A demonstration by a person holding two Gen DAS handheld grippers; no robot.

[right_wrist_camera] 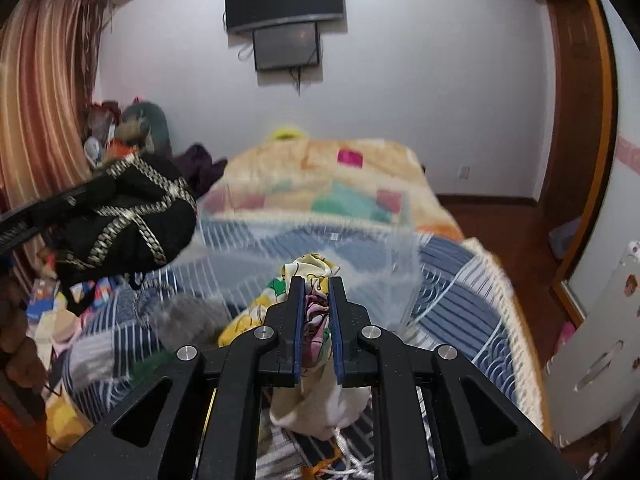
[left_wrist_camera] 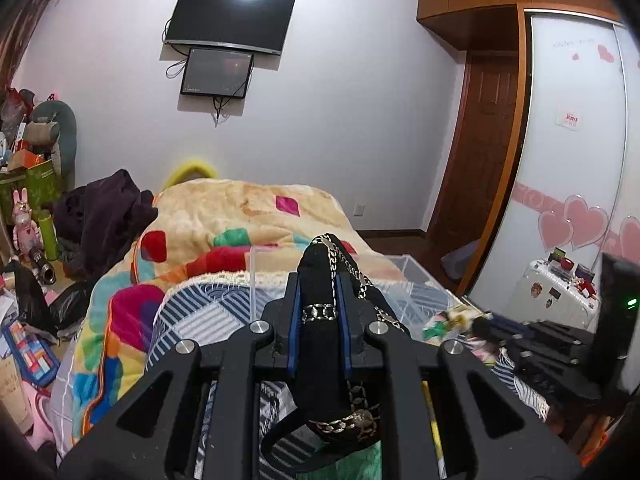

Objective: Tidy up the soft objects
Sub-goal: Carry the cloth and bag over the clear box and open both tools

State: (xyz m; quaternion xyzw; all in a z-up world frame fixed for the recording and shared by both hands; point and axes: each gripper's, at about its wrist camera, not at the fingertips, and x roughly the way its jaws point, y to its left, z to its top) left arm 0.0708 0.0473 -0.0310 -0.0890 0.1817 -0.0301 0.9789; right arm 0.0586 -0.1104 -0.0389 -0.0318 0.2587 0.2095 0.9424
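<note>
My left gripper [left_wrist_camera: 318,284] is shut on a black soft pouch with silver chain trim [left_wrist_camera: 320,336] and holds it above the bed; the pouch also shows at the left of the right wrist view [right_wrist_camera: 132,216]. My right gripper [right_wrist_camera: 314,284] is shut on a colourful printed cloth [right_wrist_camera: 316,308] with a cream underside, lifted over the striped bedding. A clear plastic box [right_wrist_camera: 320,240] stands on the bed just beyond both grippers; it also shows in the left wrist view [left_wrist_camera: 400,280]. A grey fluffy item [right_wrist_camera: 184,320] lies on the bed, left of the right gripper.
The bed carries a blue striped quilt [right_wrist_camera: 460,288] and a patchwork blanket [left_wrist_camera: 224,216]. Clutter and bags fill the floor at the left [left_wrist_camera: 28,240]. A white suitcase [left_wrist_camera: 556,296] stands at the right by the wardrobe. A TV [left_wrist_camera: 228,20] hangs on the far wall.
</note>
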